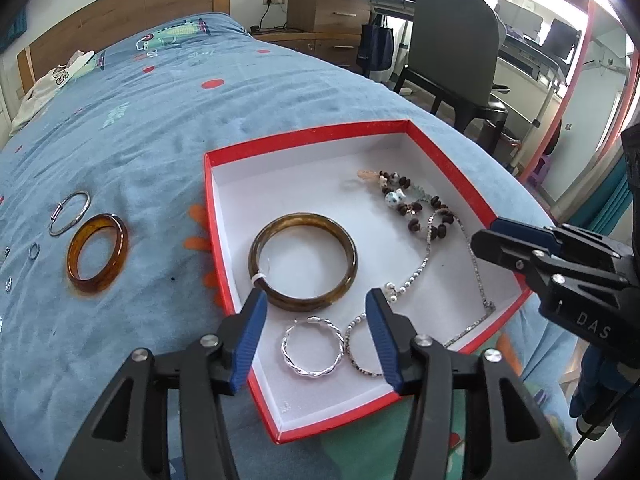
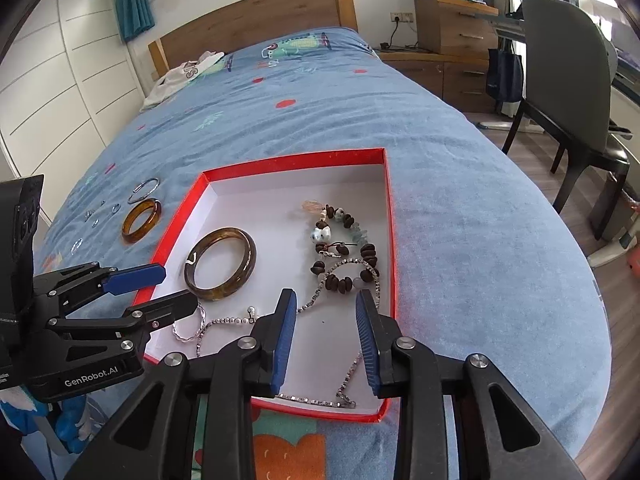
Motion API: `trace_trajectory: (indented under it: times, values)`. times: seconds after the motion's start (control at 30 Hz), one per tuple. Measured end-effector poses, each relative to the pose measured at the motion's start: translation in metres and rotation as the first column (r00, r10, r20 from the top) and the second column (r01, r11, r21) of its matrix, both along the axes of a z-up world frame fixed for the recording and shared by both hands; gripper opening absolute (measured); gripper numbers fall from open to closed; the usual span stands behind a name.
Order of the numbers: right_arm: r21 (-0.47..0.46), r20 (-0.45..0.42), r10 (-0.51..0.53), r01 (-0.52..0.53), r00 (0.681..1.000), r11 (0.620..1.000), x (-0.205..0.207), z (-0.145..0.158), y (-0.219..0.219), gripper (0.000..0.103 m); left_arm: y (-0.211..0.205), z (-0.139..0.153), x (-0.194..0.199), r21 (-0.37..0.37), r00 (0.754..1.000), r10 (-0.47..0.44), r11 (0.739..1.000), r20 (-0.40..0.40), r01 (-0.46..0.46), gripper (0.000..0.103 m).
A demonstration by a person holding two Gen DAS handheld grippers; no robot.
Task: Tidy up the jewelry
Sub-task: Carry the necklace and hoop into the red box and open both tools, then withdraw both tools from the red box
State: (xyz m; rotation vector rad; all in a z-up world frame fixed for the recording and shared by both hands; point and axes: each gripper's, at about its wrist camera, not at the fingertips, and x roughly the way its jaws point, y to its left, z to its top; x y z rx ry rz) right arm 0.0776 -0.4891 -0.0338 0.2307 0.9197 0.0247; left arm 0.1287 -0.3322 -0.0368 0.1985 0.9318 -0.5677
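A red box [image 1: 308, 136] [image 2: 296, 159] with a white floor lies on the blue bed. It holds a dark brown bangle [image 1: 303, 267] [image 2: 221, 264], a twisted silver ring [image 1: 312, 347] [image 2: 188, 330], a beaded bracelet [image 1: 412, 204] [image 2: 344, 252] and a silver chain necklace [image 1: 476, 276] [image 2: 320, 396]. An amber bangle [image 1: 98, 254] [image 2: 142, 220], a thin silver bangle [image 1: 70, 213] [image 2: 144, 191] and small rings [image 1: 34, 250] lie on the bed left of the box. My left gripper [image 1: 316, 300] [image 2: 172, 284] is open above the silver ring. My right gripper [image 2: 326, 300] [image 1: 486, 236] is open and empty over the box's near right part.
A wooden headboard [image 2: 248, 28] and white cloth [image 2: 180, 74] are at the bed's far end. A grey chair [image 2: 568, 80] [image 1: 456, 48] and wooden drawers [image 2: 452, 28] stand to the right. White cabinets [image 2: 48, 80] stand on the left.
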Motion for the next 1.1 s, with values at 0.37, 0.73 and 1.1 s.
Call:
trace_trajectory:
  times: [0.37,0.73,1.1]
  values:
    - [0.0,0.028,-0.017,0.017,0.999,1.0,-0.009,0.018,0.003,0.031,0.012,0.024,-0.013,0.002,0.998,0.018,1.0,0.054,-0.019,0.05]
    - [0.008,0.067,0.038,-0.039,0.997,0.999,-0.009,0.04,0.039,0.037,0.066,0.047,-0.028,0.039,0.985,0.135,0.989,0.109,-0.14,0.051]
    - [0.035,0.085,0.148,-0.151,0.985,0.988,0.001,0.051,0.099,0.037,0.135,0.061,-0.035,0.043,0.953,0.271,0.959,0.132,-0.279,0.051]
